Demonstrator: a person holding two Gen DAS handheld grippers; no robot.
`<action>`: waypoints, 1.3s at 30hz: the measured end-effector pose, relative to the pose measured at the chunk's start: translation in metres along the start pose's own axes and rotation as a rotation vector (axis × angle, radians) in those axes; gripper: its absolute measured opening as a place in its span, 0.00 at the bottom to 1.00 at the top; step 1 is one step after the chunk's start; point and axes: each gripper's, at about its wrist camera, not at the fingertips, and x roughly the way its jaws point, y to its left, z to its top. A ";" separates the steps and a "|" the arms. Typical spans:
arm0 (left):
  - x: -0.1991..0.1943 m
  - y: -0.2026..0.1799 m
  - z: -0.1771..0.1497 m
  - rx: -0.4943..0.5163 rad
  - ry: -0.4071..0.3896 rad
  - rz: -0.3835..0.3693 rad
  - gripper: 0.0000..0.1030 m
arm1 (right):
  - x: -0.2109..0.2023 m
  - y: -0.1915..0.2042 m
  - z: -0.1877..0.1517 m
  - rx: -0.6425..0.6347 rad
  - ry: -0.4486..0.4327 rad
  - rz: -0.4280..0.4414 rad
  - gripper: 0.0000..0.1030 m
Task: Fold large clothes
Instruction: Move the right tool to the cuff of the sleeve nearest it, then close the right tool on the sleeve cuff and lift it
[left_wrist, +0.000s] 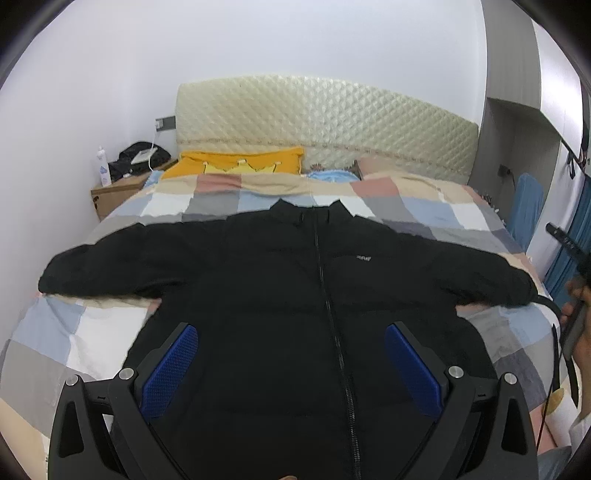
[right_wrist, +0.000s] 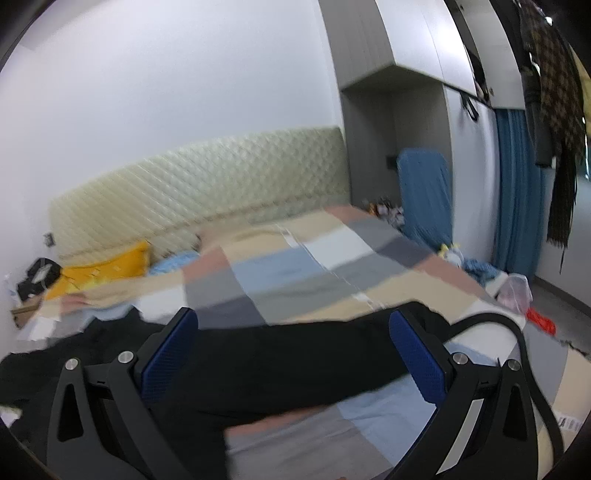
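Between spread fingers (left_wrist: 173, 369), black jacket (left_wrist: 258, 280).

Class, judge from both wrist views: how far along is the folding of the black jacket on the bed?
Done: the black jacket lies spread flat on the checked bedspread, zipped, sleeves out. In hand: nothing; the left gripper and right gripper hang over it, jaws open and empty. Left: every fold, starting with the right sleeve.
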 end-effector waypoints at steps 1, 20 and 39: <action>0.006 0.001 -0.002 -0.007 0.010 -0.001 0.99 | 0.005 -0.004 -0.006 0.002 0.009 -0.004 1.00; 0.080 0.010 -0.047 -0.027 0.178 0.003 0.99 | 0.142 -0.107 -0.115 0.097 0.258 -0.231 0.96; 0.093 0.000 -0.049 -0.031 0.196 -0.013 0.99 | 0.199 -0.180 -0.124 0.629 0.183 0.075 0.95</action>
